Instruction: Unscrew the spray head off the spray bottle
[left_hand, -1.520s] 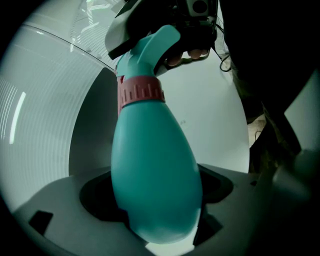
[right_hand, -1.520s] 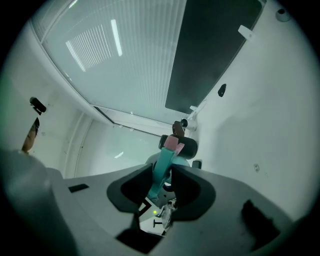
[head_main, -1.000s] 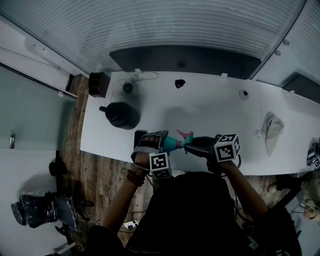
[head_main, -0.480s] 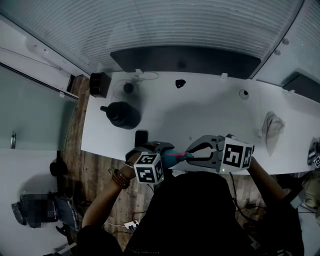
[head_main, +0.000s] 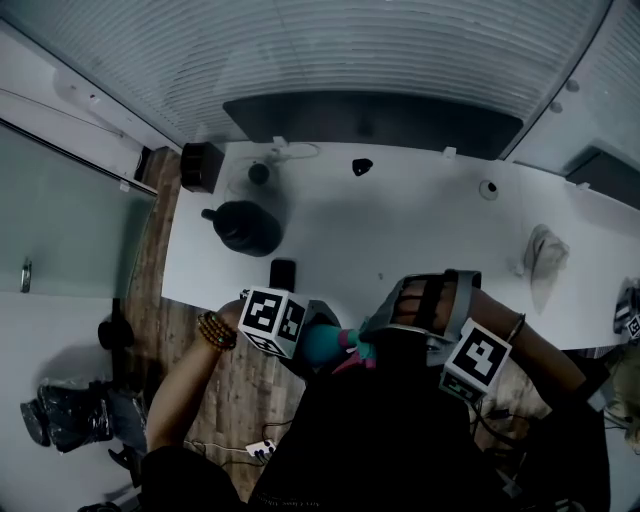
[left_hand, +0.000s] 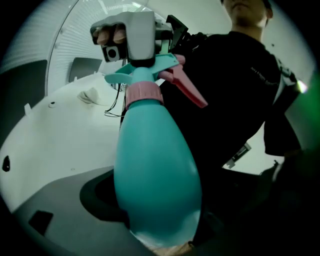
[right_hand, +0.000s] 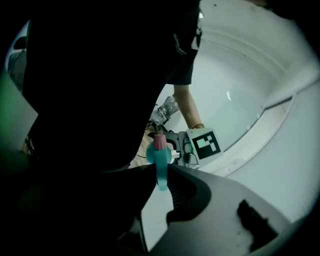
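1. My left tool (left_hand: 160, 222) is clamped on the teal spray bottle (left_hand: 157, 170), held in the air by my chest, off the tabletop (head_main: 400, 230)
2. My right tool (right_hand: 161, 176) has just closed onto the spray head (left_hand: 142, 70)
3. I lock the left wrist and roll the right about the neck axis; the pink collar (left_hand: 143, 95) must turn, not the bottle
4. Risk: the thin head flexes or slips, so I regrip nearer the collar
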